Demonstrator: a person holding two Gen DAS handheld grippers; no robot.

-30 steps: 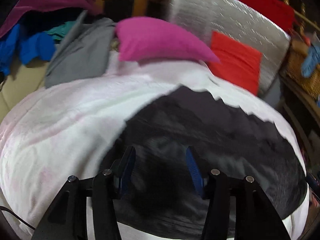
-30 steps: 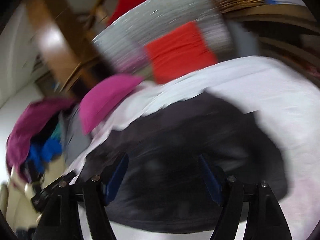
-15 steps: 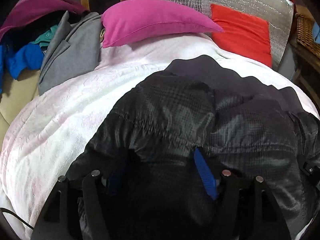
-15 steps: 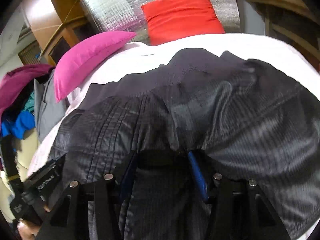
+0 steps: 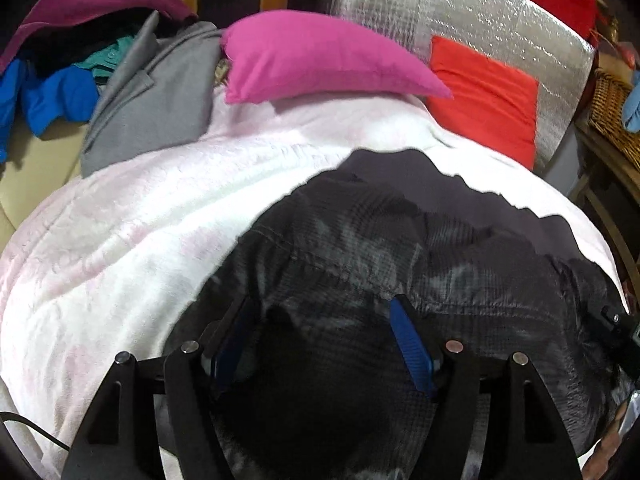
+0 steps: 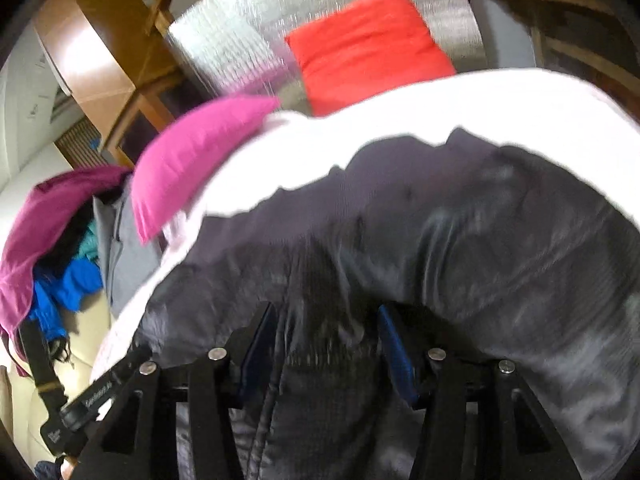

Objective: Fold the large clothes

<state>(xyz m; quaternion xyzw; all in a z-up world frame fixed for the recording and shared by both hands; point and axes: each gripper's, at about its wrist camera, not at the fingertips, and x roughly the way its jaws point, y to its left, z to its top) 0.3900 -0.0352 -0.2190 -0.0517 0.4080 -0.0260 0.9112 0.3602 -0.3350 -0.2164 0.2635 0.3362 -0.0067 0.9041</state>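
The black jacket (image 5: 400, 248) lies spread on the white blanket (image 5: 132, 240) of the bed for folding, bunched fabric sitting between the half-spread fingers of the left tool (image 5: 320, 332) and right tool (image 6: 326, 340), firm grip unconfirmed.

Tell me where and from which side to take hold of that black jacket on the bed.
Grip the black jacket at its near edge, coming from the near side of the white blanket. The fabric bunches into raised folds there, while the far edge lies flat.

Black grid-textured jacket (image 5: 400, 248), white blanket (image 5: 140, 240), magenta pillow (image 5: 320, 56)
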